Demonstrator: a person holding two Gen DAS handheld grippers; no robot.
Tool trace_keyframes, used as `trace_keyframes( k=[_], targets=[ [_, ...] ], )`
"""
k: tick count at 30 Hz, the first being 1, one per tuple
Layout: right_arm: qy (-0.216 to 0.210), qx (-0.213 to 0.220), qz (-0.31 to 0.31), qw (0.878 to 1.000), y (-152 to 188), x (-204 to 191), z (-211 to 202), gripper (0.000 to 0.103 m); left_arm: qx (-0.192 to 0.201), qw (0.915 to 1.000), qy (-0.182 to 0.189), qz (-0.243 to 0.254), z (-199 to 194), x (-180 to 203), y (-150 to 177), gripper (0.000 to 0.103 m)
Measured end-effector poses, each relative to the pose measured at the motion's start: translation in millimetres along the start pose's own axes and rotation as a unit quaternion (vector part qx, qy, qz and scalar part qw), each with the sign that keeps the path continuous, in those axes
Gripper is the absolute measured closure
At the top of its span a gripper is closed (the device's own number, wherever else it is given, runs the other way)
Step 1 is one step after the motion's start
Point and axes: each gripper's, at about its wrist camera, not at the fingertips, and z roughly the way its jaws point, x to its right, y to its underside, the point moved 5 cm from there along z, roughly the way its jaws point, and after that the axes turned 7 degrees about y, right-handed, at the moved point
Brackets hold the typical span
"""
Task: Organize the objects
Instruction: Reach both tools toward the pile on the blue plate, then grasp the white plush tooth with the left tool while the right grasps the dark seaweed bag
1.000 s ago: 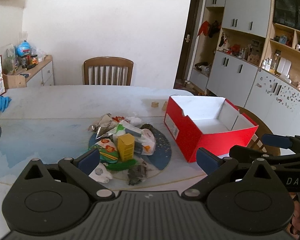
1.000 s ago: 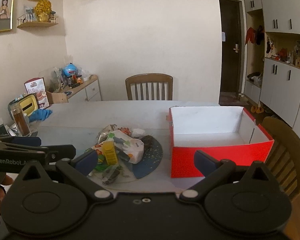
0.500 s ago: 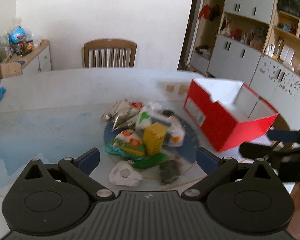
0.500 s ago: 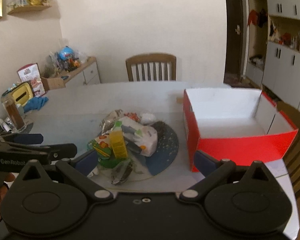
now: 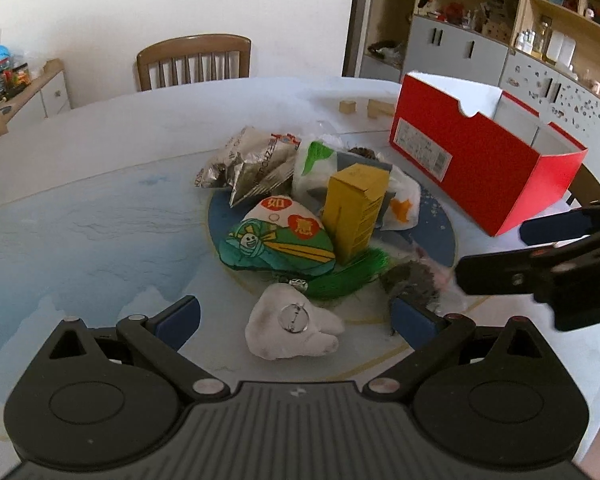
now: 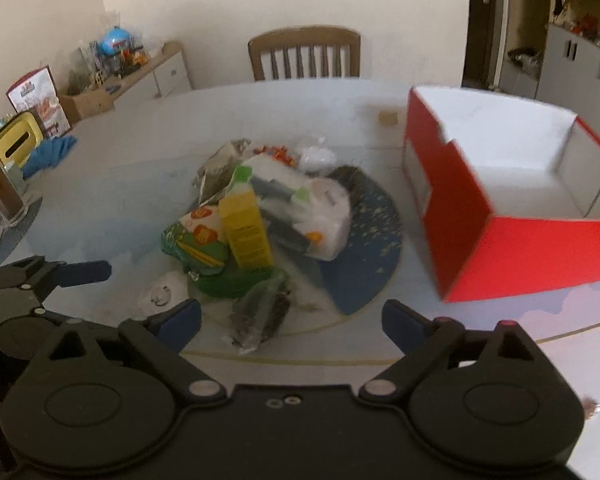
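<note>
A heap of small things lies on a dark blue mat (image 5: 440,232) on the round table: a yellow carton (image 5: 354,210) (image 6: 246,232), a green printed pouch (image 5: 276,240), silver foil packets (image 5: 252,164), a white plastic bag (image 6: 320,216), a white tooth-shaped plush (image 5: 290,328) and a dark clear-wrapped packet (image 6: 262,314). An open red box (image 5: 480,160) (image 6: 500,208) stands to the right, empty inside. My left gripper (image 5: 296,316) is open, its jaws on either side of the tooth plush. My right gripper (image 6: 290,320) is open, just before the dark packet.
A wooden chair (image 5: 194,62) stands behind the table. Two small wooden blocks (image 5: 364,107) lie behind the box. A blue cloth (image 6: 50,152), a jar and a yellow tin sit at the table's left edge. Cabinets and shelves (image 5: 500,40) fill the right wall.
Both grippers have moved forward and down toward the heap, so it looks larger and closer. Both stay open. Nothing on the table has been moved.
</note>
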Motion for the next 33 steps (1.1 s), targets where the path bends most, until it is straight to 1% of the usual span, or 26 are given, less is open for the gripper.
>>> trace_keyframes(
  k=[3, 4, 5, 7, 10, 12, 15, 17, 18, 20, 21, 22, 23, 28, 33],
  targets=[
    [-0.005, -0.015, 0.003, 1.0, 1, -6, 14, 0.013, -0.005, 0.9999, 0.01, 0.007, 7, -3, 2, 0.001],
    [-0.004, -0.022, 0.005, 1.0, 2, -7, 19, 0.016, -0.009, 0.9998, 0.014, 0.01, 9, -3, 3, 0.005],
    [-0.005, -0.031, 0.008, 0.999, 3, -8, 24, 0.019, -0.013, 0.9997, 0.018, 0.012, 12, -4, 4, 0.006],
    [-0.009, -0.042, 0.012, 0.999, 3, -9, 31, 0.023, -0.02, 0.9994, 0.024, 0.013, 15, -6, 5, 0.007],
    [-0.009, -0.053, 0.019, 0.998, 4, -12, 38, 0.027, -0.021, 0.9992, 0.03, 0.014, 19, -8, 5, 0.008],
    [-0.015, -0.057, 0.024, 0.998, 5, -12, 40, 0.031, -0.023, 0.999, 0.034, 0.018, 21, -8, 5, 0.013],
    [-0.02, -0.06, 0.033, 0.997, 4, -11, 44, 0.036, -0.025, 0.9987, 0.038, 0.023, 22, -8, 6, 0.013],
    [-0.024, -0.064, 0.038, 0.997, 3, -12, 47, 0.047, -0.023, 0.9985, 0.043, 0.027, 21, -9, 6, 0.022],
    [-0.027, -0.065, 0.041, 0.997, 2, -14, 49, 0.049, -0.026, 0.9982, 0.045, 0.03, 22, -9, 5, 0.03],
    [-0.031, -0.068, 0.041, 0.996, 3, -16, 50, 0.061, -0.034, 0.9977, 0.05, 0.029, 25, -11, 6, 0.035],
    [-0.032, -0.068, 0.04, 0.996, 3, -17, 50, 0.062, -0.035, 0.9976, 0.052, 0.029, 25, -11, 7, 0.038],
    [-0.03, -0.067, 0.039, 0.997, 3, -17, 49, 0.063, -0.035, 0.9975, 0.053, 0.031, 25, -11, 7, 0.043],
    [-0.03, -0.066, 0.039, 0.997, 3, -17, 48, 0.065, -0.035, 0.9973, 0.056, 0.033, 25, -11, 6, 0.046],
    [-0.025, -0.062, 0.038, 0.997, 3, -16, 43, 0.074, -0.036, 0.9963, 0.069, 0.037, 22, -10, 3, 0.048],
    [-0.014, -0.053, 0.051, 0.997, 2, -5, 28, 0.076, -0.035, 0.9944, 0.094, 0.034, 13, -8, -2, 0.049]
  ],
)
